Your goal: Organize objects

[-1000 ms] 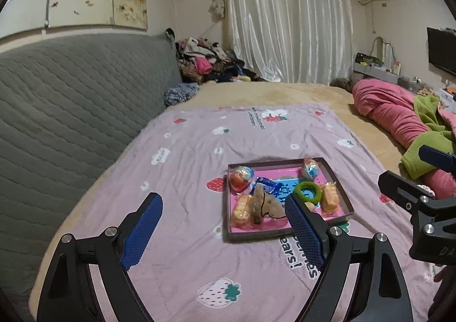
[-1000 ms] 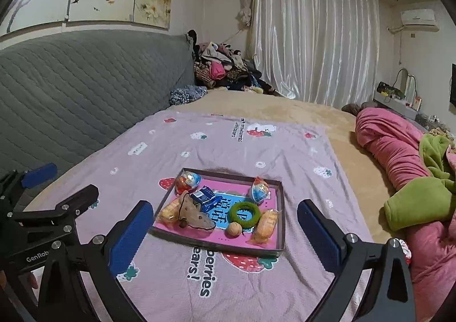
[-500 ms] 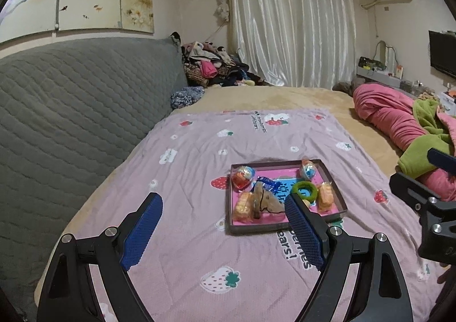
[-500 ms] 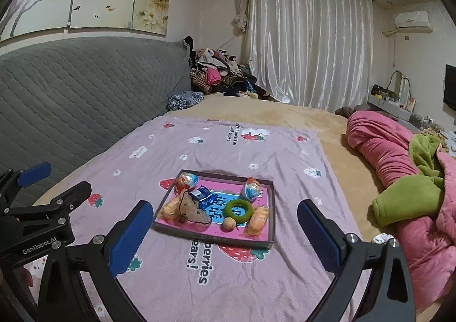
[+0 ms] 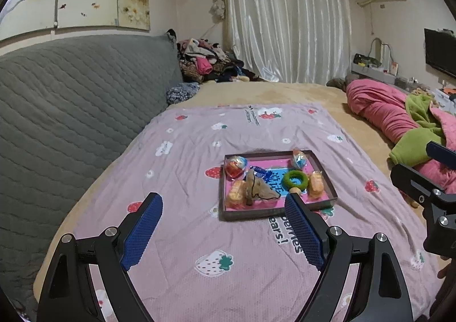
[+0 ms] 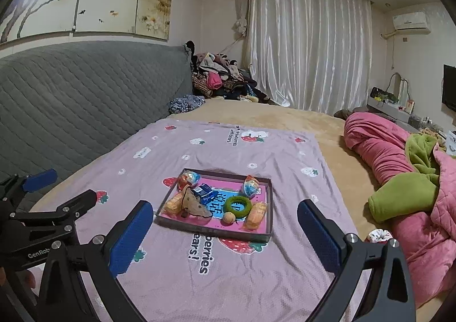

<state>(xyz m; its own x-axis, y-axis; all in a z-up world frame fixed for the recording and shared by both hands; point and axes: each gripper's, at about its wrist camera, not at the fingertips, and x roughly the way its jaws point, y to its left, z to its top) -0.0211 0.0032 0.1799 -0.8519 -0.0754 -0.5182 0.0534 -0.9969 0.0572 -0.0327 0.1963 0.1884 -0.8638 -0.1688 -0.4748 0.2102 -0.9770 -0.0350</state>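
Your left hand-held gripper is spread wide and holds nothing; your right hand-held gripper is spread just as wide, also bare. Both hang above the pink strawberry blanket on the bed. The tray lies ahead on that blanket, at about 1 o'clock from your left pair and 12 o'clock from your right, apart from both. Inside it, the green ring sits near the middle, a brown mouse toy at its 9 o'clock and two wrapped orange snacks along the near side.
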